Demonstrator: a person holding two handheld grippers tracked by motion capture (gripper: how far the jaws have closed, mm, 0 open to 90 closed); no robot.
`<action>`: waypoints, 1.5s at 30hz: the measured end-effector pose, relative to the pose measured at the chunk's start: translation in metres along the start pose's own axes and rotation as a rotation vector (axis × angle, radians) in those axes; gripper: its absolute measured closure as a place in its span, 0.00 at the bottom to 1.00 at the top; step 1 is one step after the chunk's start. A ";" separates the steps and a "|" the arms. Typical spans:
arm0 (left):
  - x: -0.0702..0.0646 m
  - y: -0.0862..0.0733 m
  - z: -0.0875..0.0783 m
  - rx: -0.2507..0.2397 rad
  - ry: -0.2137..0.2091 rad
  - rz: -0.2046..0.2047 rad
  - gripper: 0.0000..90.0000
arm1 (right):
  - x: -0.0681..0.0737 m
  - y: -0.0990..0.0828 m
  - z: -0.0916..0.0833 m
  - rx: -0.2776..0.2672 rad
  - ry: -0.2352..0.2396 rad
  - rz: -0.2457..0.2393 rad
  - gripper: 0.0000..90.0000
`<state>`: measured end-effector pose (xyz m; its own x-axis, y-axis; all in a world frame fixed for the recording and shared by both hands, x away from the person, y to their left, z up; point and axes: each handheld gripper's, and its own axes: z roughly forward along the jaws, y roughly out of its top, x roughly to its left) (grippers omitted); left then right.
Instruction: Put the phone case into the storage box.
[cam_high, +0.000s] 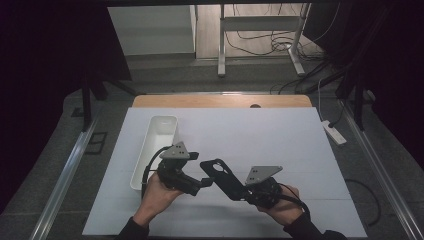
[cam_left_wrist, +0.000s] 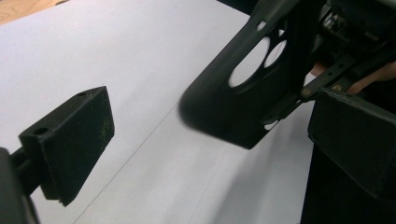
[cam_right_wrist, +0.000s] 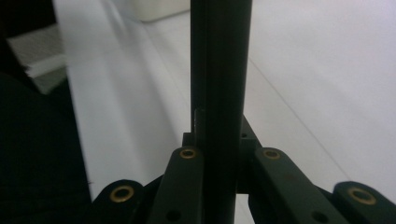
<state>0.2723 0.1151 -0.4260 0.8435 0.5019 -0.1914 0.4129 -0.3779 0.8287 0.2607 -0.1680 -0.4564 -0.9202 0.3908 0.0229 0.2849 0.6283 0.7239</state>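
- A flat black plate (cam_high: 223, 178) with round holes hangs above the white sheet (cam_high: 280, 145) on the tabletop, near the front edge, between the two hands
- The right tool (cam_high: 243, 191) is clamped on the plate's lower end; in the right gripper view the plate (cam_right_wrist: 219, 70) stands edge-on between the closed jaws
- The left tool (cam_high: 204, 182) sits just beside the plate's other end, jaws spread wide and holding nothing; in the left gripper view the plate (cam_left_wrist: 243, 93) lies ahead of the pads (cam_left_wrist: 77, 140), apart from them
- A long white tray (cam_high: 150, 160) lies on the sheet behind the left hand (cam_high: 156, 196); what shows of its inside is bare
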 end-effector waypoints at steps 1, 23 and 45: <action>0.000 -0.001 -0.001 -0.001 0.000 0.003 0.01 | -0.001 0.000 -0.001 -0.008 0.016 0.008 0.96; 0.001 -0.006 -0.006 -0.046 -0.065 0.004 0.03 | -0.007 -0.007 -0.011 -0.089 0.187 0.043 0.96; 0.000 -0.005 -0.008 -0.057 -0.175 -0.021 0.77 | -0.007 -0.007 -0.010 -0.096 0.167 0.025 0.95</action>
<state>0.2674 0.1229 -0.4260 0.8836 0.3646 -0.2937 0.4155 -0.3216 0.8508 0.2624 -0.1813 -0.4548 -0.9472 0.2837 0.1497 0.2885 0.5495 0.7841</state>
